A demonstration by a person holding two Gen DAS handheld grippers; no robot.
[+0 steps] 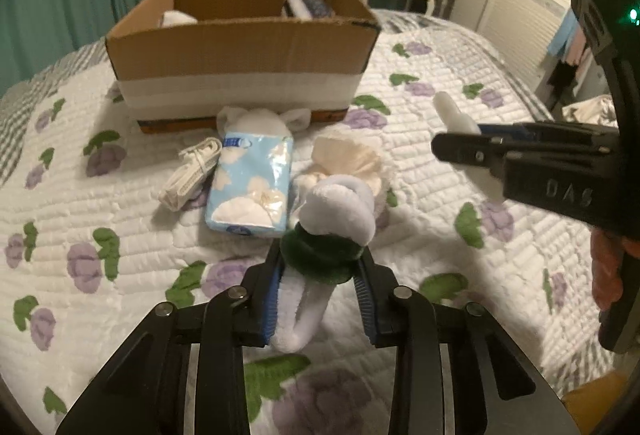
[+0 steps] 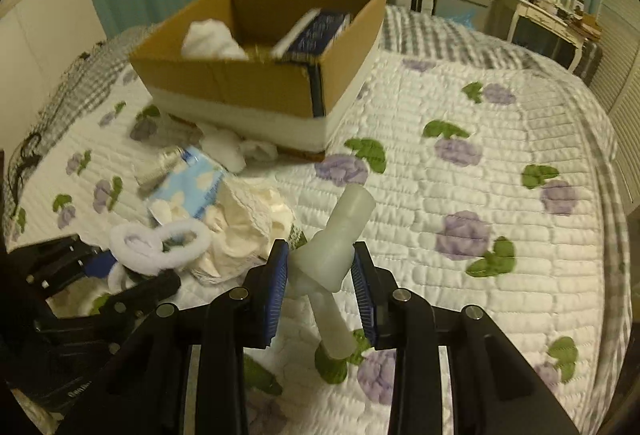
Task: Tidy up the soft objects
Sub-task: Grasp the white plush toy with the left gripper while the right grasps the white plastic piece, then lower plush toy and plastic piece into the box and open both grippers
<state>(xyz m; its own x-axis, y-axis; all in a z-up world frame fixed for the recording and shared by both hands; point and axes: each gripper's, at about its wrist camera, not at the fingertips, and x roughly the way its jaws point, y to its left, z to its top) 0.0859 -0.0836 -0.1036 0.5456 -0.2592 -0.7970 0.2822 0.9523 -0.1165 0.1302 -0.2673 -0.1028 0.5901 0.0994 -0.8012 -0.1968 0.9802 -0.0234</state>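
My left gripper [image 1: 320, 267] is shut on a bundle of fuzzy scrunchies [image 1: 332, 231], white and dark green, held just above the bed. The same white scrunchies [image 2: 160, 247] show in the right wrist view. My right gripper [image 2: 320, 263] is shut on a translucent white soft tube piece [image 2: 332, 255] held over the quilt; it also shows in the left wrist view [image 1: 456, 115]. A cardboard box [image 1: 240, 47] stands ahead, holding a white cloth [image 2: 212, 39] and a dark blue pack [image 2: 316, 31]. A blue tissue pack [image 1: 252, 187] lies before the box.
A flowered white quilt [image 2: 480, 175] covers the bed. A folded white band [image 1: 192, 171], a cream lace cloth [image 1: 348, 163] and white socks [image 1: 260, 119] lie by the tissue pack. Green curtains hang behind; a dresser [image 2: 548, 15] stands at the far right.
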